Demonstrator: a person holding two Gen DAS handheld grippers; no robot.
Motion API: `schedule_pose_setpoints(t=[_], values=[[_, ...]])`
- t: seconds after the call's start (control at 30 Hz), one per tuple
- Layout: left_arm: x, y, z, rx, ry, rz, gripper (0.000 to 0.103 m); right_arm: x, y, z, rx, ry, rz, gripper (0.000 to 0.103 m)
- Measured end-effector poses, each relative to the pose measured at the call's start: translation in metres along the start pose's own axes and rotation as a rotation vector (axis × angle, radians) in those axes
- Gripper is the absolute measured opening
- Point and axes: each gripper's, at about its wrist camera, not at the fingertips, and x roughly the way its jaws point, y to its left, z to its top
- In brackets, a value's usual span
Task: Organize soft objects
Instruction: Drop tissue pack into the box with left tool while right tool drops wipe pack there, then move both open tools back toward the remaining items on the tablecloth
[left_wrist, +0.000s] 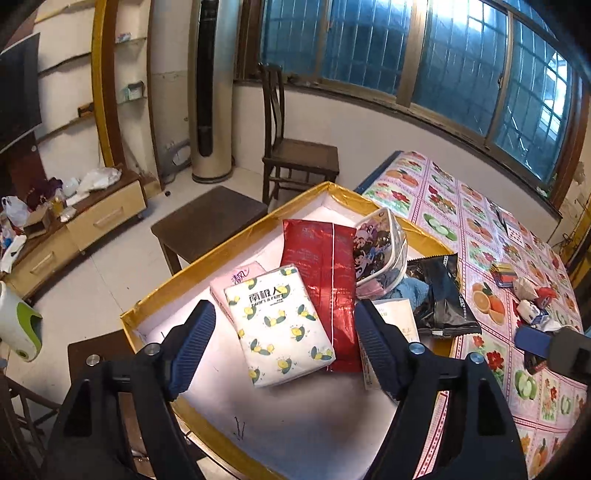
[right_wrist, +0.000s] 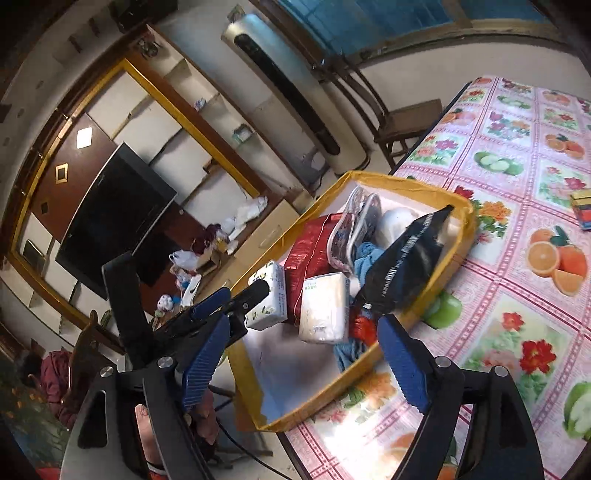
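Observation:
A gold-rimmed box (left_wrist: 236, 236) with a white inside sits at the table's corner. In it lie a white tissue pack with a yellow print (left_wrist: 280, 325), a pink pack (left_wrist: 236, 277) under it, a red foil bag (left_wrist: 321, 266), a clear cartoon pouch (left_wrist: 376, 247), a blue cloth (left_wrist: 413, 290) and a black snack bag (left_wrist: 439, 295) that hangs over the rim. My left gripper (left_wrist: 282, 319) hovers open over the tissue pack. My right gripper (right_wrist: 303, 325) stands open above the box (right_wrist: 406, 184), near a white pack (right_wrist: 323, 310). The left gripper (right_wrist: 240, 295) shows beside the tissue pack (right_wrist: 267, 299).
The fruit-print tablecloth (left_wrist: 480, 221) carries a coloured small box (left_wrist: 504, 273) and little cartons (left_wrist: 532, 299) to the right. A dark stool (left_wrist: 210, 221), a wooden chair (left_wrist: 295, 155), a tower air conditioner (left_wrist: 210, 92) and a cluttered TV cabinet (left_wrist: 92, 218) stand beyond the box.

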Motion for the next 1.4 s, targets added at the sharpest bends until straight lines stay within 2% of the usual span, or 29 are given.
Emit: schedule_pose_setpoints(t=[0.1, 0.2, 0.43, 0.5, 0.53, 0.63, 1.0, 1.4], values=[[-0.008, -0.007, -0.005, -0.01, -0.023, 0.002, 0.077, -0.04, -0.01, -0.022, -0.001, -0.093, -0.029, 0.089], [-0.018, -0.022, -0.011, -0.002, -0.041, -0.016, 0.078, -0.074, -0.027, -0.041, 0.058, -0.15, -0.038, 0.094], [-0.039, -0.078, -0.024, 0.101, -0.075, -0.077, 0.078, -0.133, -0.07, -0.066, 0.129, -0.231, -0.133, 0.095], [-0.045, -0.096, -0.027, 0.133, -0.081, -0.09, 0.078, -0.147, -0.077, -0.071, 0.132, -0.255, -0.165, 0.097], [-0.048, -0.103, -0.029, 0.148, -0.086, -0.097, 0.078, -0.153, -0.08, -0.075, 0.132, -0.27, -0.177, 0.102], [-0.054, -0.12, -0.033, 0.178, -0.094, -0.117, 0.078, -0.173, -0.085, -0.083, 0.12, -0.308, -0.211, 0.103], [-0.059, -0.151, -0.04, 0.236, -0.126, -0.096, 0.078, -0.201, -0.115, -0.092, 0.179, -0.338, -0.231, 0.103], [-0.04, -0.167, -0.045, 0.254, -0.056, -0.115, 0.078, -0.213, -0.126, -0.091, 0.184, -0.349, -0.265, 0.103]])
